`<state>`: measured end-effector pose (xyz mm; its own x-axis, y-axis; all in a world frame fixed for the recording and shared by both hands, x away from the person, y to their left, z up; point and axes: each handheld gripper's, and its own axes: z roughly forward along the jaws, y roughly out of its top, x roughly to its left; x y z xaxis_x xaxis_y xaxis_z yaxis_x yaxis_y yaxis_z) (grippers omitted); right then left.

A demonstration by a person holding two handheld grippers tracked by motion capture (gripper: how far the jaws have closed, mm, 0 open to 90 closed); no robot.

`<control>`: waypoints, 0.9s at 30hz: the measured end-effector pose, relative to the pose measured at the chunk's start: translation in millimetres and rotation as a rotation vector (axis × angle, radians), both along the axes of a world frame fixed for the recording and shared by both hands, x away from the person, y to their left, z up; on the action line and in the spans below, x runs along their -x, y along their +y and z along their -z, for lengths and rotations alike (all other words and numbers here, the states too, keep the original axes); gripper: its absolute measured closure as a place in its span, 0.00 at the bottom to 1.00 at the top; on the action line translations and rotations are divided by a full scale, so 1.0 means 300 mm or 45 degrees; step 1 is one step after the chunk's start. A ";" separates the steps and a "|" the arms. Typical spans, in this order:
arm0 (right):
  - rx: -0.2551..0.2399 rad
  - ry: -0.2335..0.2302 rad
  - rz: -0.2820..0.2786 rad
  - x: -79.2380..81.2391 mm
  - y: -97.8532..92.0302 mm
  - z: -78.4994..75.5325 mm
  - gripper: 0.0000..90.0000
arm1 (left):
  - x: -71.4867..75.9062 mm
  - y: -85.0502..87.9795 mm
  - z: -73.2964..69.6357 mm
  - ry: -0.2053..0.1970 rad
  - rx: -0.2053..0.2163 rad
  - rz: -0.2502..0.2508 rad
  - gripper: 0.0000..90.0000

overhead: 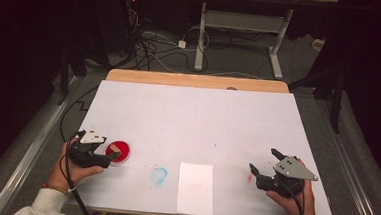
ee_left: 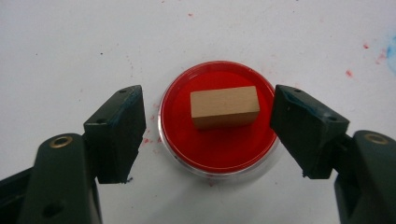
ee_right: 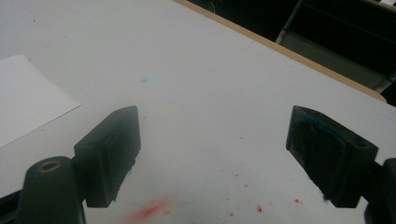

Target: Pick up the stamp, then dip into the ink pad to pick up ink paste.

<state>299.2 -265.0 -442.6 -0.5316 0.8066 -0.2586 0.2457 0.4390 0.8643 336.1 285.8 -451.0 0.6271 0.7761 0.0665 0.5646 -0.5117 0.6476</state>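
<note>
A white-covered table (overhead: pixel 193 112) in a dark room, cables trailing on the floor behind it. The left gripper (ee_left: pixel 205 135) hangs with its jaws spread wide and nothing in them, one on either side of a round red ink dish (ee_left: pixel 217 149). Between the fingers (ee_left: pixel 119 133) a small wooden stamp block (ee_left: pixel 224 106) lies in the dish, clear of both pads. To take it cleanly, the jaws would best come down over the block's short ends, inside the dish's rim, and close squarely so that the block lifts level. The dish holds a flat red pad and the block, nothing else. Farther out, a white paper sheet (overhead: pixel 195 188) lies near the table's near edge, a blue smudge (overhead: pixel 159 175) between it and the dish. The right gripper (overhead: pixel 265 162) rests wide open and empty over bare table beyond the sheet, red flecks (ee_right: pixel 149 210) beneath it.
</note>
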 end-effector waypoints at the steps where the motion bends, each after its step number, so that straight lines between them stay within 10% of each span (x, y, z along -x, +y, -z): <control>1: 0.000 0.000 0.000 0.000 0.000 0.000 0.20 | 0.000 0.002 0.001 -0.003 0.003 -0.001 0.29; 27: 0.044 0.026 -0.024 0.006 0.006 0.011 0.21 | -0.002 -0.018 -0.005 0.014 0.048 0.020 0.31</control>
<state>297.4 -263.2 -446.0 -0.5519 0.7872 -0.2751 0.2550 0.4733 0.8432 336.6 280.4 -449.6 0.6395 0.7681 0.0305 0.5642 -0.4960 0.6601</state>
